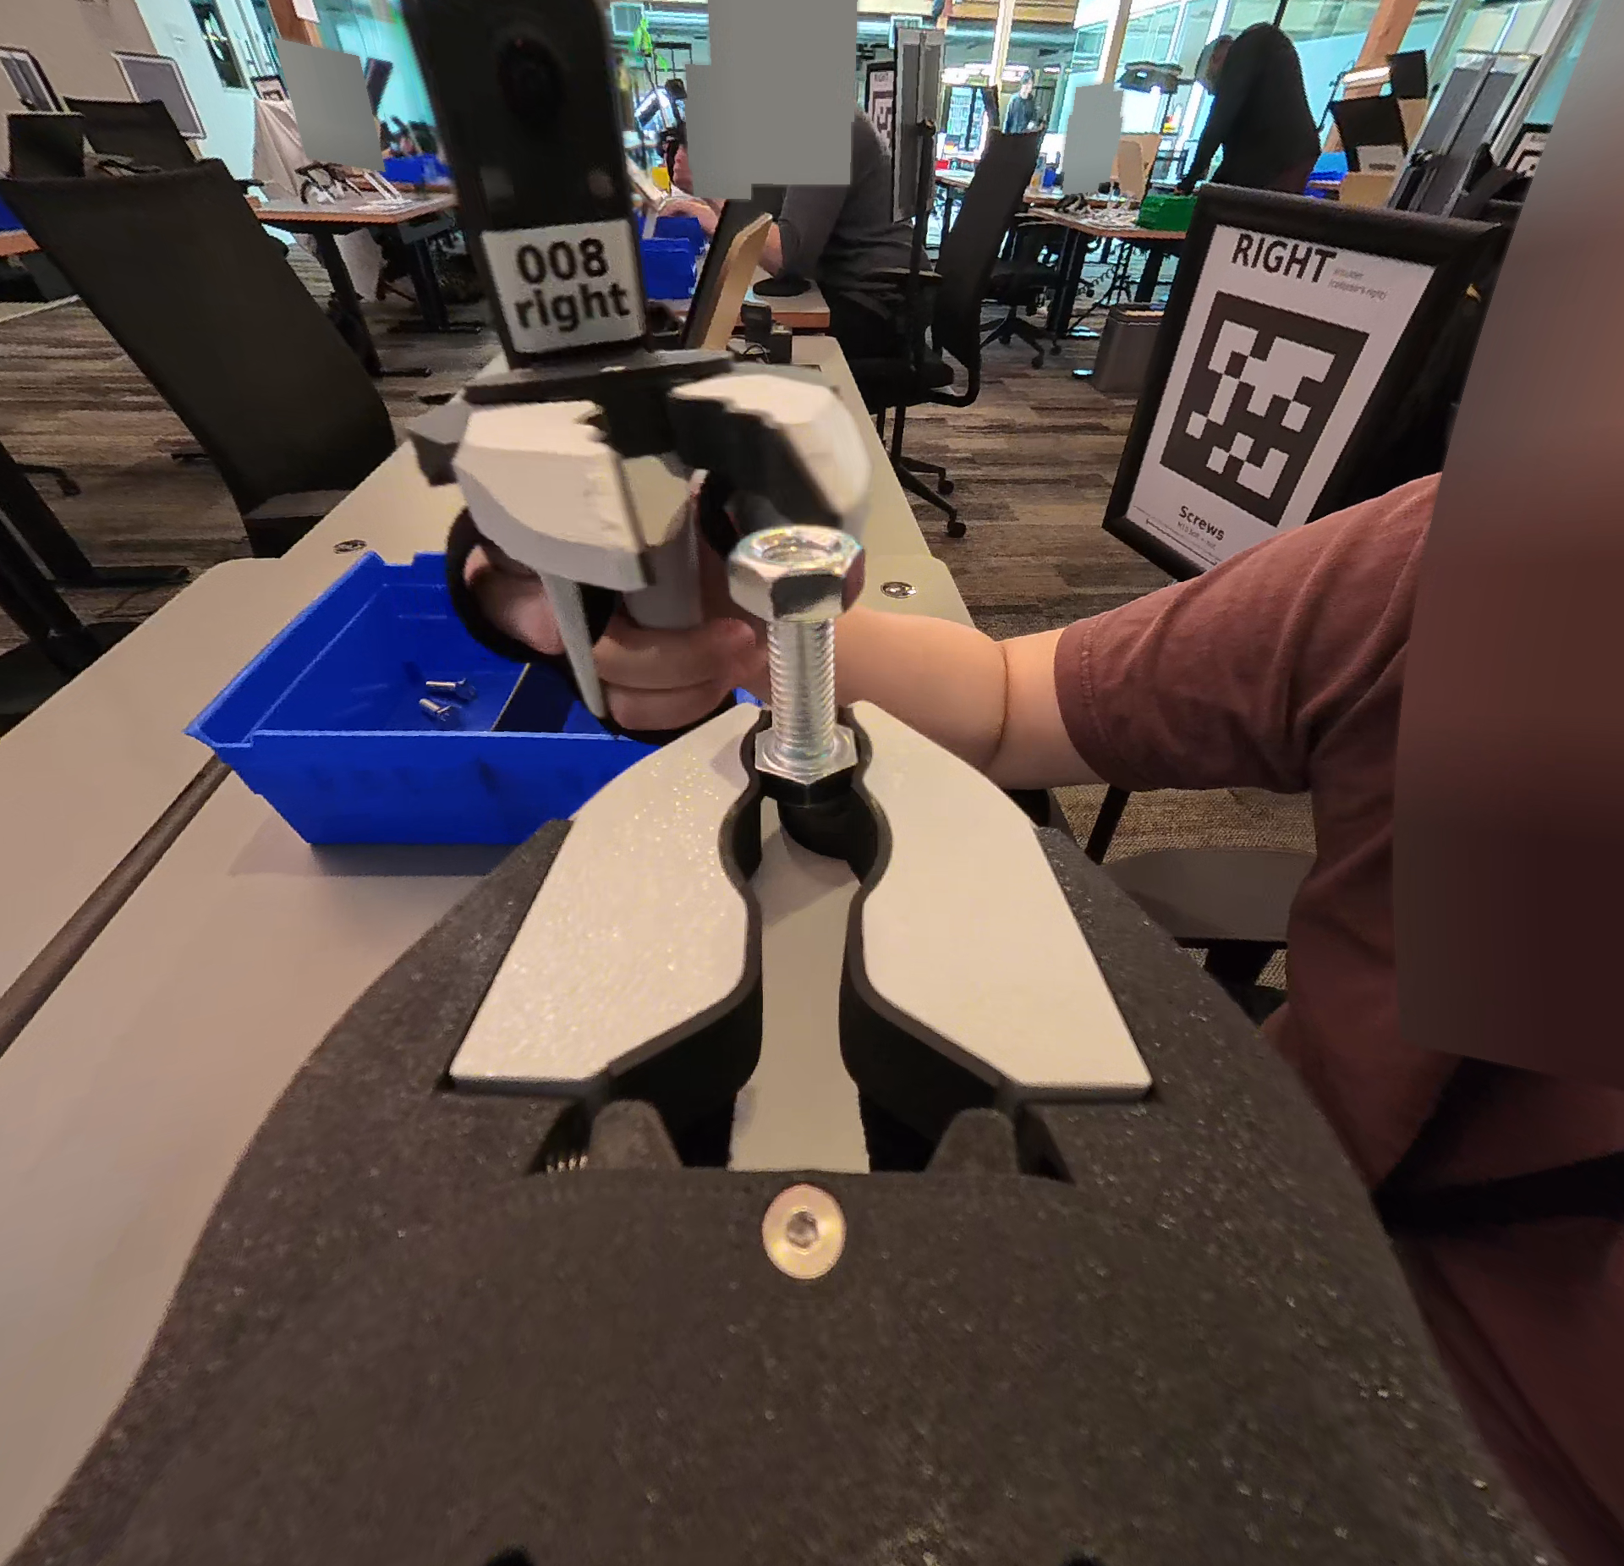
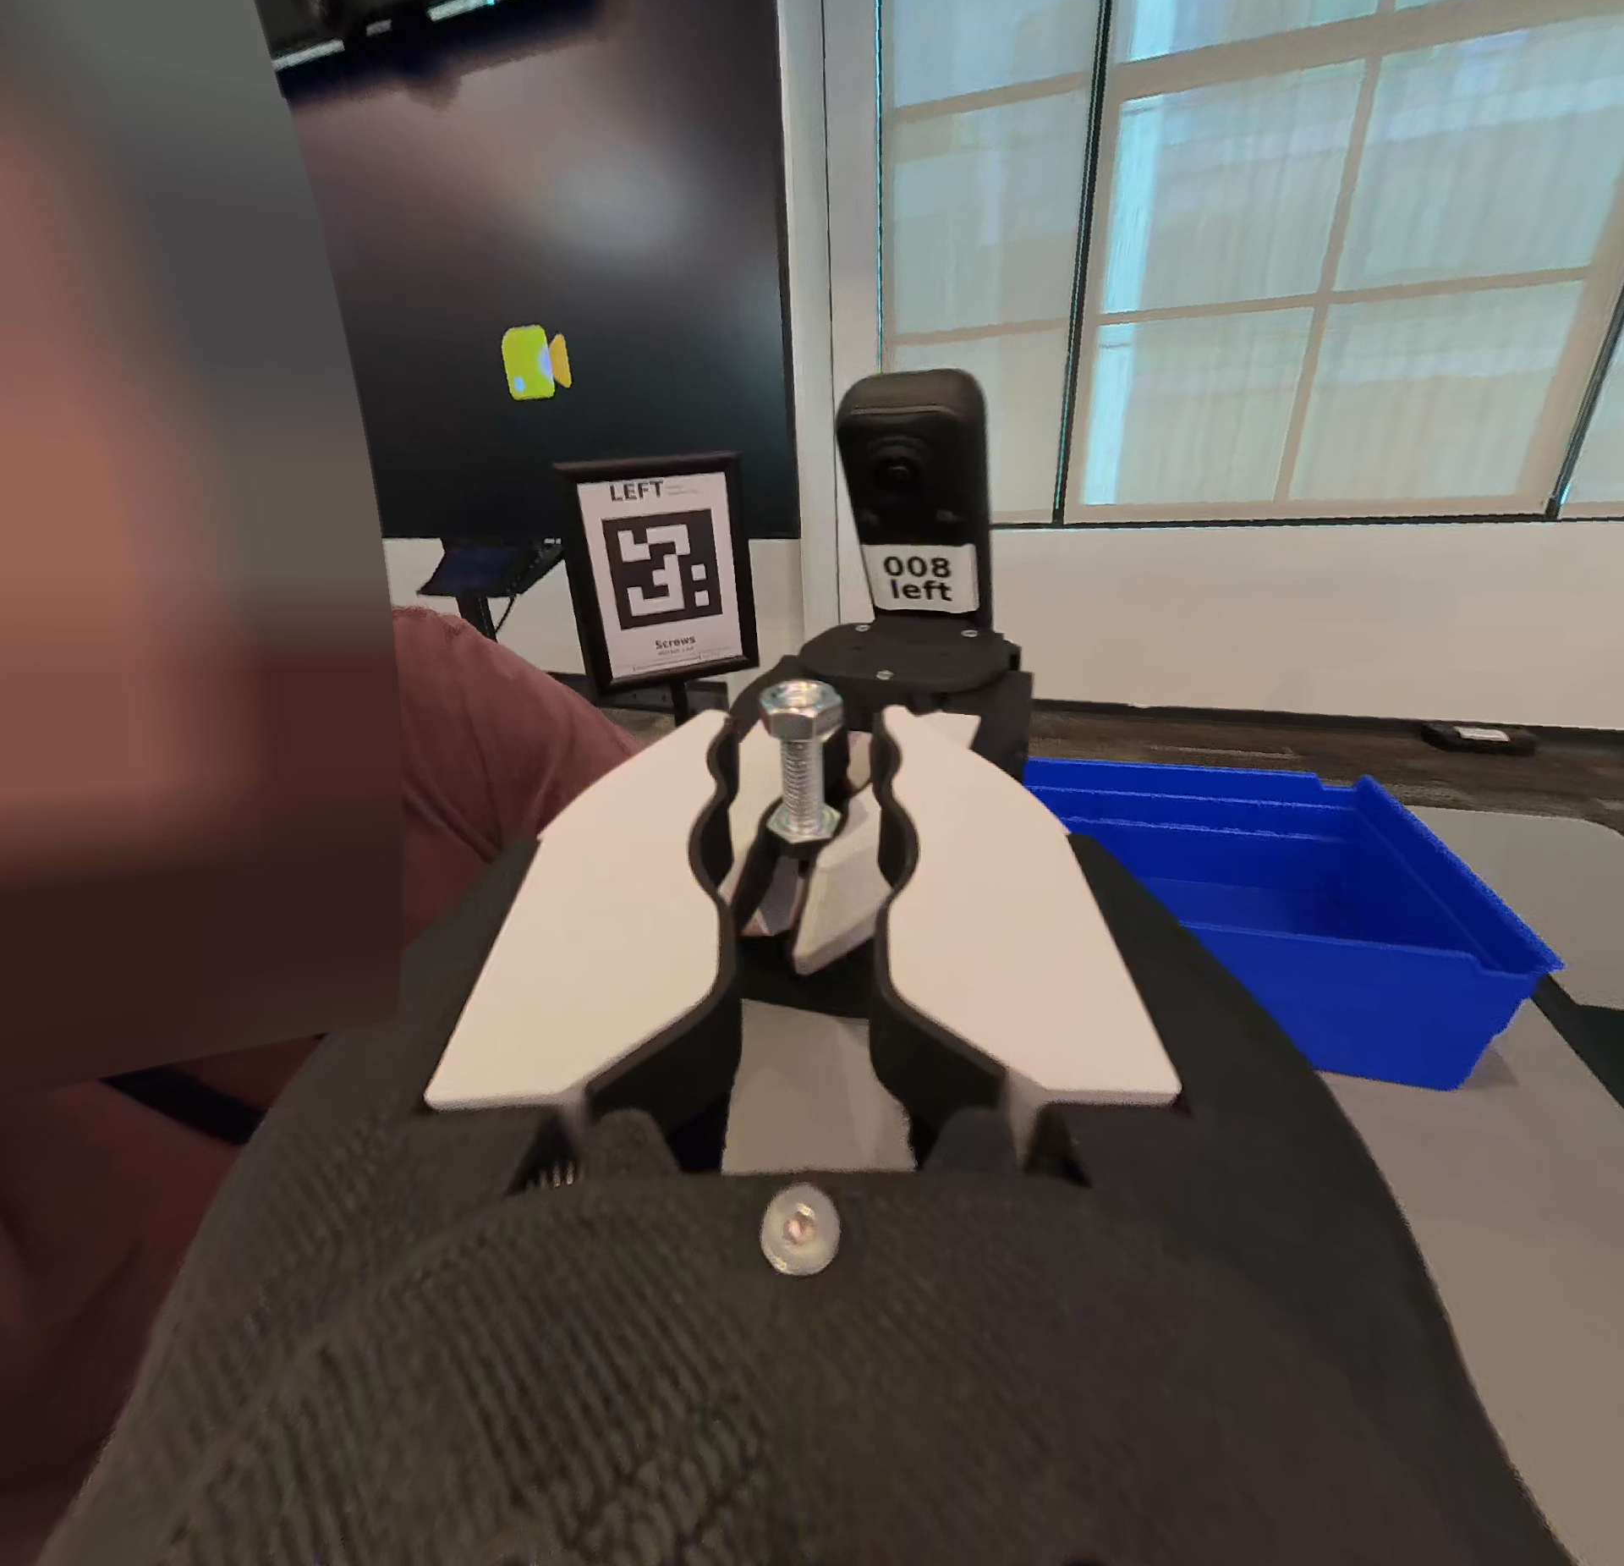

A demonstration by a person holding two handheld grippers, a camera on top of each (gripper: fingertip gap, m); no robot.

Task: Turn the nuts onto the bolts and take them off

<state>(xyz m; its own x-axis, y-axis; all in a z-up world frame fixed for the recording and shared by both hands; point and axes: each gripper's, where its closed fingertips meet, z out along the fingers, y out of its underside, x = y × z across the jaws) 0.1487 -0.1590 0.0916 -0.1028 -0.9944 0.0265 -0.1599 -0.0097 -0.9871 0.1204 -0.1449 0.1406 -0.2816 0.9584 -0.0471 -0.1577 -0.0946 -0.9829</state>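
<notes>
- Bolt (image 1: 801, 689) standing upright above the desk (image 1: 176, 952), left tongs (image 1: 804, 807) clamping its base.
- Right tongs (image 2: 801, 733) hanging narrowly parted around the nut (image 1: 795, 573); squaring on its flats is advisable before twisting.

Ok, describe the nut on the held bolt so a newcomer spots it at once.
Start at the blue bin on the grey table; in the left wrist view, just right of it, the left tool holds a silver bolt upright. The nut is the thick hexagon at the bolt's top end, with a hole in its top face, unlike the thinner hexagon at the bottom.
</notes>
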